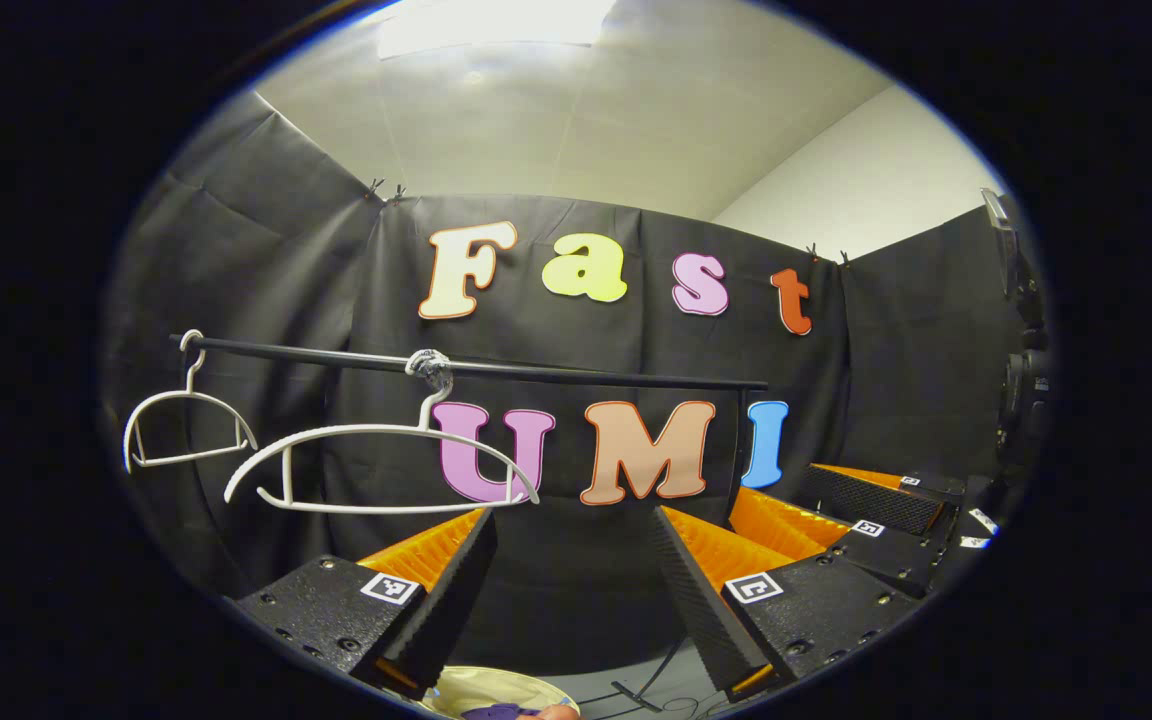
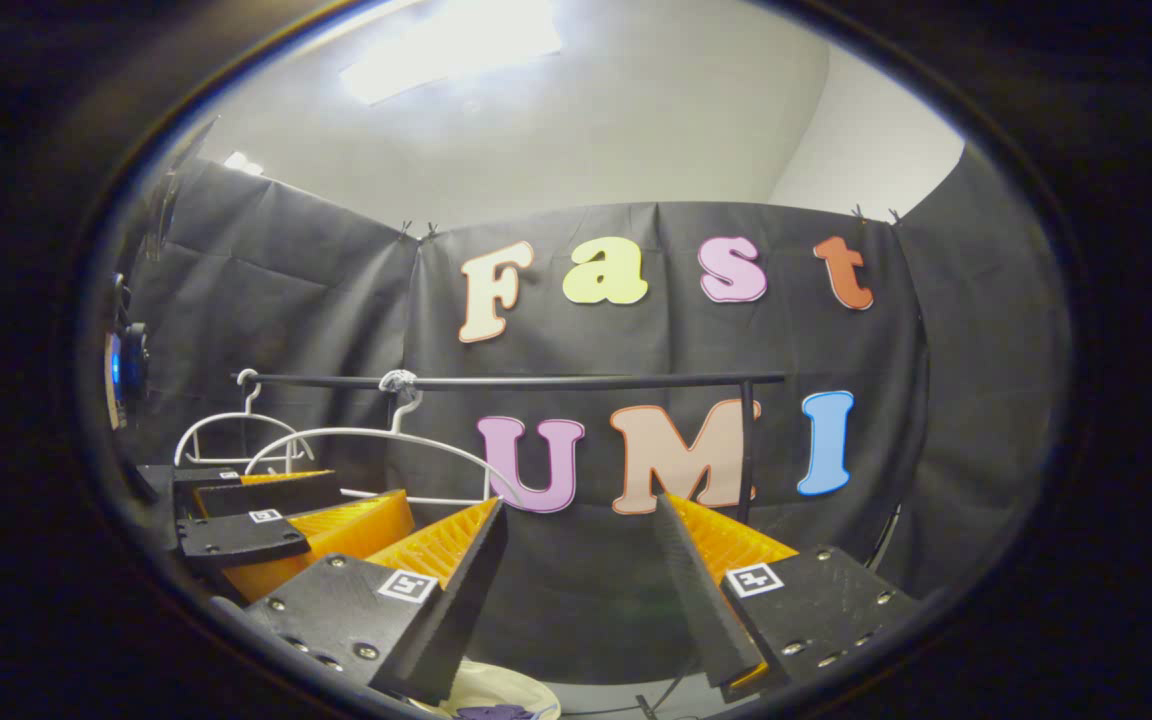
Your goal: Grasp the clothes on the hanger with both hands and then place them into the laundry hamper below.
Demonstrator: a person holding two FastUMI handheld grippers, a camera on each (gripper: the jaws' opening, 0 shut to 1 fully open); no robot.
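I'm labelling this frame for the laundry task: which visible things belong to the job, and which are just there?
Job:
- near hanger, bare
- rail it hangs on
- pale hamper rim below, something purple inside
- left gripper, open
- right gripper, open

Just there:
- second hanger, bare
- floor cable

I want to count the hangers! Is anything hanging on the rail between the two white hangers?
No. In the left gripper view, the rail is bare between the small hanger and the big hanger.
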